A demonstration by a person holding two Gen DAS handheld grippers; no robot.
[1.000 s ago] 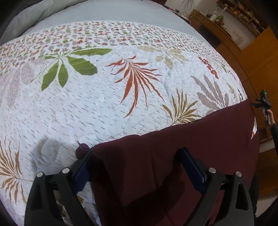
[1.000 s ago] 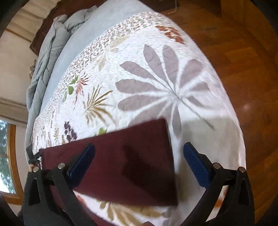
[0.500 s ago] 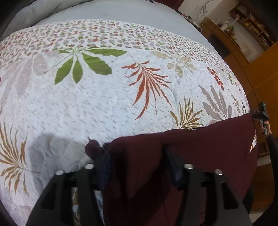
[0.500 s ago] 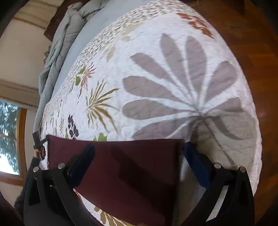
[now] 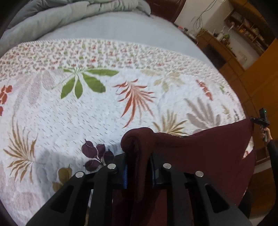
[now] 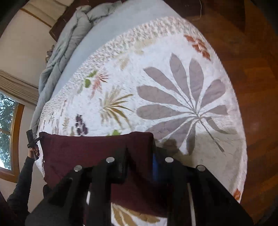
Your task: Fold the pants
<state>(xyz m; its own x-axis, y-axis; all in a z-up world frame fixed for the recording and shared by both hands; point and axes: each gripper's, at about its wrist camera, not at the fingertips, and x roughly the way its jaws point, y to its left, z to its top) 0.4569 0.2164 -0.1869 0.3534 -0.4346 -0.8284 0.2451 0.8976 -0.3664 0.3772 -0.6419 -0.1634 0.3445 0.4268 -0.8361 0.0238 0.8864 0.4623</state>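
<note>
The dark maroon pants point(image 5: 199, 153) are stretched between my two grippers above the near edge of the bed. My left gripper point(image 5: 138, 166) is shut on one bunched end of the pants, which bulges up between the fingers. My right gripper point(image 6: 139, 156) is shut on the other end of the pants point(image 6: 86, 153). Each gripper shows small in the other's view: the right one point(image 5: 262, 120) at the far right, the left one point(image 6: 32, 140) at the far left.
The bed carries a white quilt point(image 5: 86, 113) printed with leaves, and a grey duvet point(image 5: 69, 15) is bunched at the head. Wooden floor point(image 6: 252, 69) lies to the right of the bed. Wooden shelves and cabinets point(image 5: 243, 43) stand along the far wall.
Both grippers have closed from open onto the ends of the pants. The cloth is now lifted and stretched between them, and both views have tilted up.
</note>
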